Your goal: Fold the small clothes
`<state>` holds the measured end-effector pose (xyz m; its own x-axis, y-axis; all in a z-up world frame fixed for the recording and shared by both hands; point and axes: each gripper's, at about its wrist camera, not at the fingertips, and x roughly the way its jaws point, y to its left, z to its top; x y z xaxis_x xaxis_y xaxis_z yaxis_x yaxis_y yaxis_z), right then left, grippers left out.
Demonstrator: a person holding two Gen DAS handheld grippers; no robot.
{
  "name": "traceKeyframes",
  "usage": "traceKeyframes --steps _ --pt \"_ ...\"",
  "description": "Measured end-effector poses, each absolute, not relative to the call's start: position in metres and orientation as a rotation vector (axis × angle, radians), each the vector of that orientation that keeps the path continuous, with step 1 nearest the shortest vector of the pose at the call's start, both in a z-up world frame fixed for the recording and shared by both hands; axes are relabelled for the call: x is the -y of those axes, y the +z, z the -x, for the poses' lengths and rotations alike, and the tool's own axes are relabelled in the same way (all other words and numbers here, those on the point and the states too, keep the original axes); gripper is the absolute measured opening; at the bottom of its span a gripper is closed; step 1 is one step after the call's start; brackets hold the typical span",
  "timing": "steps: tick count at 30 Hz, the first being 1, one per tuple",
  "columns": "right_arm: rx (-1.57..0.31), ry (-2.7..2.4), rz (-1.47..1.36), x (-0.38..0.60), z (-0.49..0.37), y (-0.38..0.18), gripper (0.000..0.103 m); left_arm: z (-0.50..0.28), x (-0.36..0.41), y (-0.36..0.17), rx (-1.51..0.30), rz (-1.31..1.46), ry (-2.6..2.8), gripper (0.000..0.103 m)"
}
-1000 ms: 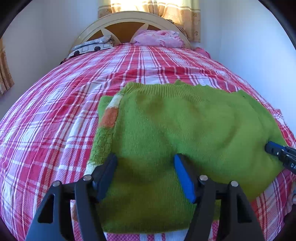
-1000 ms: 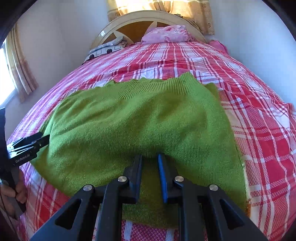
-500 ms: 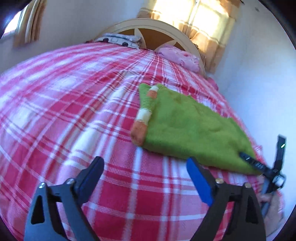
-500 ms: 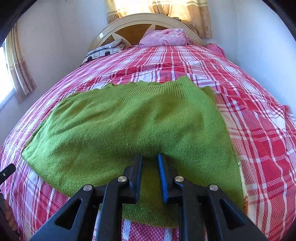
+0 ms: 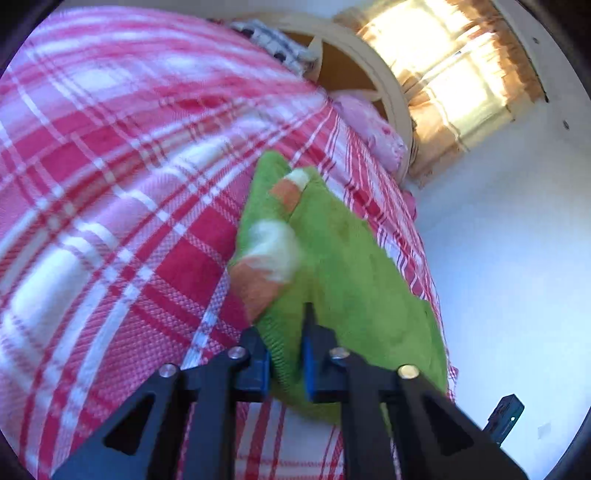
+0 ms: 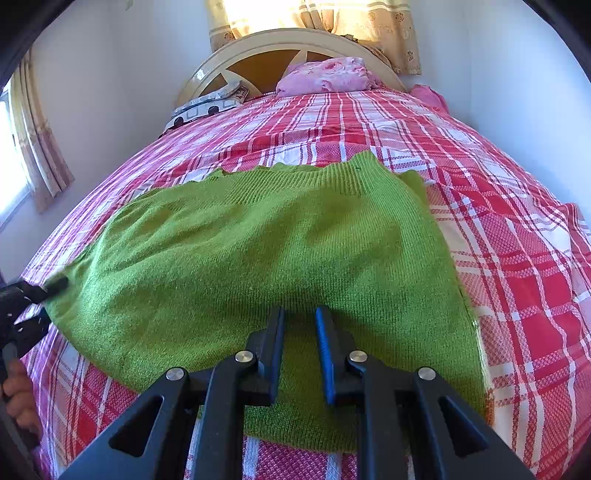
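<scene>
A green knitted sweater (image 6: 266, 266) lies spread flat on the bed's red-and-white checked cover (image 6: 517, 236), folded over so that a sleeve with orange and white bands (image 5: 273, 254) shows along its left edge in the left wrist view. The left gripper (image 5: 286, 354) has its jaws pressed onto the sweater's near left corner, a ridge of green knit pinched between the blue pads. The right gripper (image 6: 300, 350) sits over the near hem toward the middle of the sweater, its jaws drawn close with a narrow gap; green fabric fills that gap, but whether it is truly gripped cannot be told. In the right wrist view the left gripper's dark tip (image 6: 26, 306) meets the sweater's left corner, and a bare hand (image 6: 16, 391) shows beneath it. Beyond the sweater, a pink pillow (image 6: 328, 75) and a black-and-white patterned pillow (image 6: 207, 107) lean at the rounded cream headboard (image 6: 280, 48), with sunlit yellow curtains (image 6: 314, 16) behind. White walls close in on both sides of the bed
</scene>
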<state>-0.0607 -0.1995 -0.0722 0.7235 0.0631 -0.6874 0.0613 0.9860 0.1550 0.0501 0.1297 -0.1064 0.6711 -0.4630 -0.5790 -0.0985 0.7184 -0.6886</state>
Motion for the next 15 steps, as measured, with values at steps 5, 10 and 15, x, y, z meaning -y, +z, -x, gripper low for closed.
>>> traceKeyframes --steps 5,10,15 --pt "-0.763 0.001 -0.173 0.199 0.061 -0.072 0.018 -0.035 -0.128 -0.109 -0.787 0.698 -0.207 0.022" --pt "-0.733 -0.092 -0.097 0.189 0.066 -0.063 0.018 -0.041 -0.130 -0.107 -0.788 0.708 -0.214 0.028" --pt "-0.631 0.015 -0.177 0.148 0.055 -0.028 0.018 -0.050 -0.127 -0.106 -0.785 0.673 -0.195 0.030"
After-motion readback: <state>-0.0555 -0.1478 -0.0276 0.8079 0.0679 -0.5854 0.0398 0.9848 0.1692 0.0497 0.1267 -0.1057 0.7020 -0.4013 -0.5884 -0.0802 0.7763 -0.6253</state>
